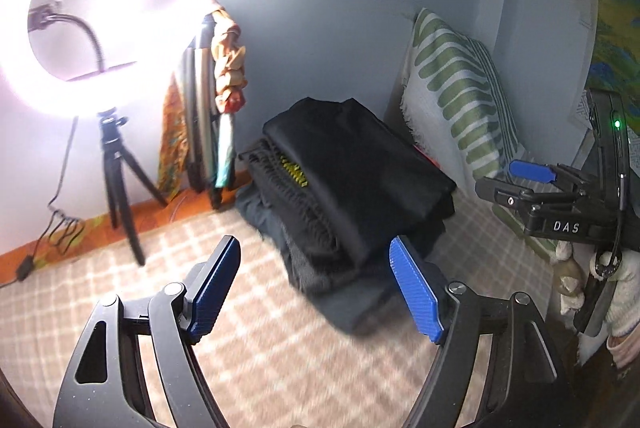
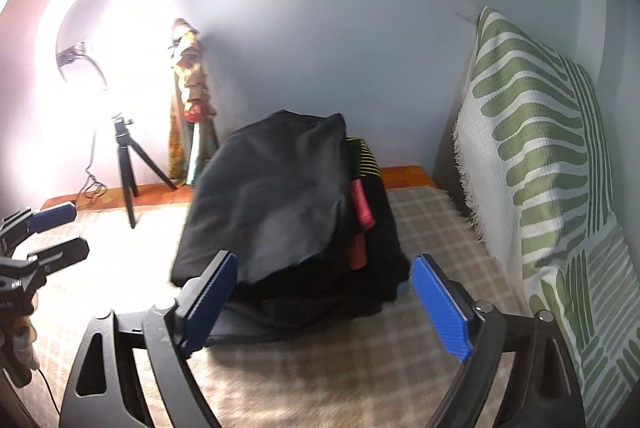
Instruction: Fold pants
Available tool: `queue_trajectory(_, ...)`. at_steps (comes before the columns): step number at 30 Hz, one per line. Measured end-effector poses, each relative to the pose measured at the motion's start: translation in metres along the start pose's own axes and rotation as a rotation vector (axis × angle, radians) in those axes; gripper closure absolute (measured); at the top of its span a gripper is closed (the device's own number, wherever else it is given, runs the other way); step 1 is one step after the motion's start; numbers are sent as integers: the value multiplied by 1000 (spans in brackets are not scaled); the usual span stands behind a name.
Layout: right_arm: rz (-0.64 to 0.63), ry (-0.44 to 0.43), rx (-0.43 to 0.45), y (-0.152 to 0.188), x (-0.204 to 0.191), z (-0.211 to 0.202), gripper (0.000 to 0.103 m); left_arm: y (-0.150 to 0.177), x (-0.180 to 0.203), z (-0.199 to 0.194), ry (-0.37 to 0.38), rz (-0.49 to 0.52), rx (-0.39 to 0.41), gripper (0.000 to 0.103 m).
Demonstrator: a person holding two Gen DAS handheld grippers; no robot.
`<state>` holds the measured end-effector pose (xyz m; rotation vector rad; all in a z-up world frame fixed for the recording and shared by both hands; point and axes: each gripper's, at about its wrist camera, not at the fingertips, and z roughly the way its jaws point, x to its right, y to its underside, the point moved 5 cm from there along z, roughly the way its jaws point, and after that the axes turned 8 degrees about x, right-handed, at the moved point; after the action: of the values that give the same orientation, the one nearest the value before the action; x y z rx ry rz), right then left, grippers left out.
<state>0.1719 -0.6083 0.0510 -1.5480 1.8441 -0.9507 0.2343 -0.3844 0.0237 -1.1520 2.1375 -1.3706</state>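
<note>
Two grippers hang above the checked blanket, both empty with jaws spread wide.

From the left wrist view, the left gripper [image 1: 316,288] faces a stack of dark folded clothes [image 1: 344,183] lying toward the blanket's far edge, near the wall. The stack sits ahead and slightly right of this gripper, its long axis running from near right to far left. The right gripper [image 1: 520,179] shows at the right edge, beyond the stack's right side, near the green-patterned pillow [image 1: 460,95]. A ring light [image 1: 108,7] on a tripod stands at the far left.

From the right wrist view, the right gripper [image 2: 324,300] points straight at the stack's near end, the top dark pants [image 2: 272,195] directly ahead between its fingers. The left gripper [image 2: 48,228] appears at the left edge, well apart from the pile.

The right gripper looks nearer and better lined up; whichever moves would approach along the stack's length toward its near edge.
</note>
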Motion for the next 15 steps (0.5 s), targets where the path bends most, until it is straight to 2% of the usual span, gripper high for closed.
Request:
queue_trajectory(3, 4, 0, 25, 7, -15, -20, 1, 14, -2, -25, -15, 9, 15, 22)
queue_trajectory(15, 21, 4, 60, 49, -66, -72, 0, 66, -13, -93, -32, -4, 52, 22)
